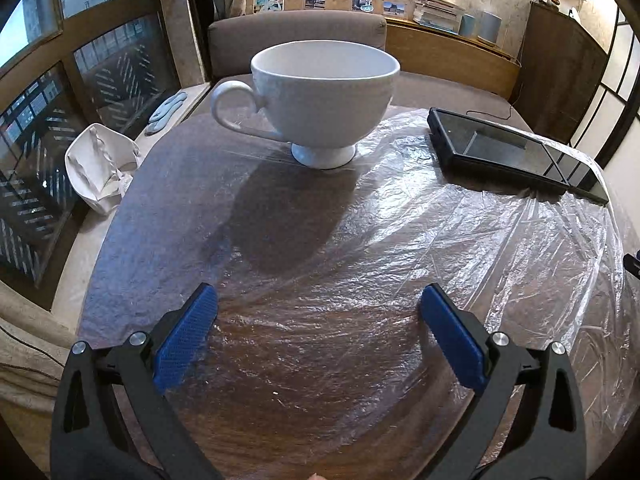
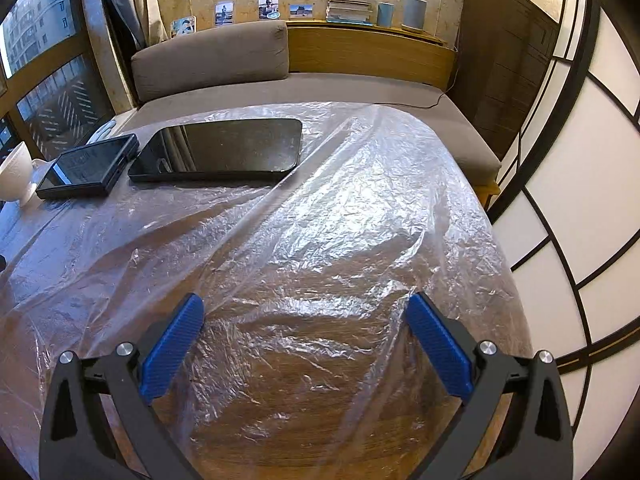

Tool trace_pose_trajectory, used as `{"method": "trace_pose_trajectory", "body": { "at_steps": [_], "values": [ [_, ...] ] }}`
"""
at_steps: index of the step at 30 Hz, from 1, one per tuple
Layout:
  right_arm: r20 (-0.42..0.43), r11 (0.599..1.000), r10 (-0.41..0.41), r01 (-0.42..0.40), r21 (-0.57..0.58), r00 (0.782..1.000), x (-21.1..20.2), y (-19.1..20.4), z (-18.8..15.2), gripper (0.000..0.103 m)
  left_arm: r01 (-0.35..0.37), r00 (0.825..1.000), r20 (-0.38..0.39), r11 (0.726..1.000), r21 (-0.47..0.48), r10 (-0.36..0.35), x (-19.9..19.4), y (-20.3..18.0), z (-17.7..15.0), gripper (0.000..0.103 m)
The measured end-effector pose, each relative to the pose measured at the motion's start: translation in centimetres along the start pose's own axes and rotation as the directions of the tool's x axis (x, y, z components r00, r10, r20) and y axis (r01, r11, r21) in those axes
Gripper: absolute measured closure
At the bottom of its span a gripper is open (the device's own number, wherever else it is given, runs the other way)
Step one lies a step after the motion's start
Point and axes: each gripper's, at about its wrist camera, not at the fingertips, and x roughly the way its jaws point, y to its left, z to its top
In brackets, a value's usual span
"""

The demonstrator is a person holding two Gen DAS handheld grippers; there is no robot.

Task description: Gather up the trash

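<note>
Room: papered walls with small photos pinned up are seen behind a grey sofa [image 2: 224, 64]; a stack of books [image 2: 352, 6] is set on a wooden ledge, and a window fills the left edge of both views.
Worktop: a round wooden worktop [image 1: 280, 420] is covered by a wrinkled clear plastic sheet [image 2: 320, 208]; at the right rim the sheet is draped over the edge, so what lies below cannot be made out.
Trash: a crumpled white paper bag [image 1: 98, 168] is seen just past the worktop's left rim, on the pale ledge by the window; its lower part is hidden by the rim, and whether it touches the worktop cannot be told.
Cup: a white footed cup [image 1: 324, 100] is stood upright on the sheet, handle to the left; in the right wrist view only a sliver is caught at the left border.
Dark devices: a small black tablet [image 2: 90, 170] and a larger black glass panel [image 2: 224, 150] are laid flat just beside each other; in the left wrist view both are cut short by the lens edge.
Left gripper [image 1: 318, 304]: its blue fingers [image 1: 186, 340] are spread wide above the sheet, with nothing held between them.
Right gripper [image 2: 306, 312]: its fingers [image 2: 438, 346] are likewise spread apart over the sheet and are empty.
Unclear: a pale blue object on the window ledge beyond the bag is too blurred to identify.
</note>
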Motion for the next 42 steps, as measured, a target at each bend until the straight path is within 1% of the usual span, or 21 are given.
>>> {"method": "trace_pose_trajectory", "body": {
  "at_steps": [11,21,42],
  "values": [
    [0.0,1.0,0.0,0.0,0.001,1.0,-0.1,0.1,-0.1,0.004,0.001,1.0,0.0,1.0,0.001,-0.001,0.1,-0.5,0.1,0.001],
    [0.0,1.0,0.0,0.0,0.001,1.0,-0.1,0.0,0.1,0.004,0.004,1.0,0.001,1.0,0.008,-0.004,0.9,-0.6,1.0,0.001],
    [-0.002,1.0,0.001,-0.001,0.0,1.0,-0.1,0.0,0.4,0.004,0.007,1.0,0.001,1.0,0.011,-0.007,0.8,-0.7,0.7,0.001]
  ]
}}
